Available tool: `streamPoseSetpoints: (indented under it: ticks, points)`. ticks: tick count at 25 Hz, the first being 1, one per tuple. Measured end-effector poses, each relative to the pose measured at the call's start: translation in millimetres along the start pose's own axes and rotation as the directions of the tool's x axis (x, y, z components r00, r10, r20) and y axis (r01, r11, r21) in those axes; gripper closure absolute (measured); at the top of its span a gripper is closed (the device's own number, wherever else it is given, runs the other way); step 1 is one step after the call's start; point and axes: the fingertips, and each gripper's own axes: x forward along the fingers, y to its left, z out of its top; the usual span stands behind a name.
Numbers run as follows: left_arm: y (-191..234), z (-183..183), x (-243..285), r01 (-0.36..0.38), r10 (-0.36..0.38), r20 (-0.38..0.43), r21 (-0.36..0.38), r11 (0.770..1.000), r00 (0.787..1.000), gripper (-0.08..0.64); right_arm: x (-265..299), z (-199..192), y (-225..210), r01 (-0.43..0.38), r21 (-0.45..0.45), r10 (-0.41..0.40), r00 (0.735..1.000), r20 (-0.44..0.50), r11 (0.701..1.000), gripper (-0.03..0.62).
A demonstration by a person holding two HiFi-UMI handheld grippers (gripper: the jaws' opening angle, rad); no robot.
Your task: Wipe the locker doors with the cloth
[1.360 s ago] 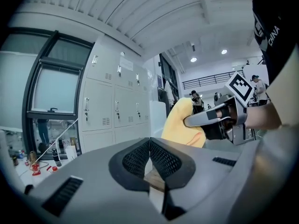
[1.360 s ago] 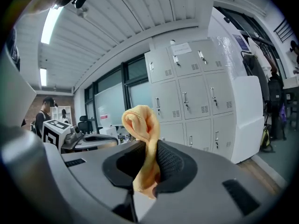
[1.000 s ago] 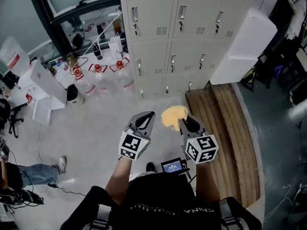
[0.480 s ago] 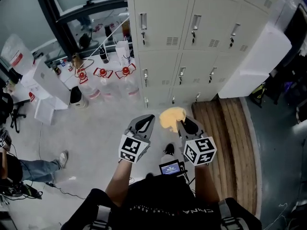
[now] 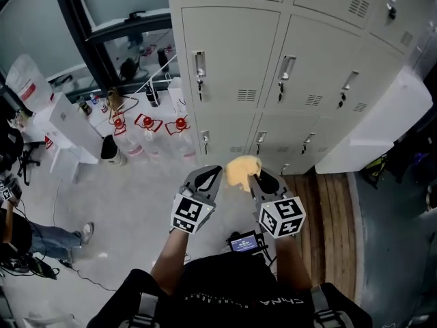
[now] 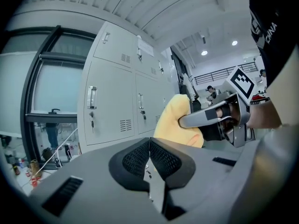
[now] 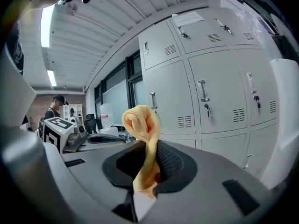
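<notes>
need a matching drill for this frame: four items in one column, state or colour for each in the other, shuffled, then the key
Column A
1. left hand-held gripper
2. right hand-held gripper
3. cloth
4. locker doors

Column B
a. yellow, bunched up
b. jaws together, nothing between them
c. pale grey, closed
d. jaws clamped on fabric

Pairs: 1-b, 2-d, 3-a, 4-c
</notes>
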Motion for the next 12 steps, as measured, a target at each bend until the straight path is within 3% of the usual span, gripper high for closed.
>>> streamPoseSetpoints:
  ticks: [6, 12]
  points:
    - [16.5, 1.8, 41.7, -0.022, 0.023, -0.024, 0.016, 1.0, 0.999, 0.54, 39.1, 8.6, -39.2, -0.037, 0.042, 0.038, 0.999, -0.011, 0.998, 0.508]
    - [48.7, -1.6, 51.7, -0.003, 0.003, -0.037, 0.006, 1.0, 0.999, 0.54, 72.0, 12.2, -33.6, -0.046, 0.082, 0.047, 0.999, -0.005, 0.996, 0.508]
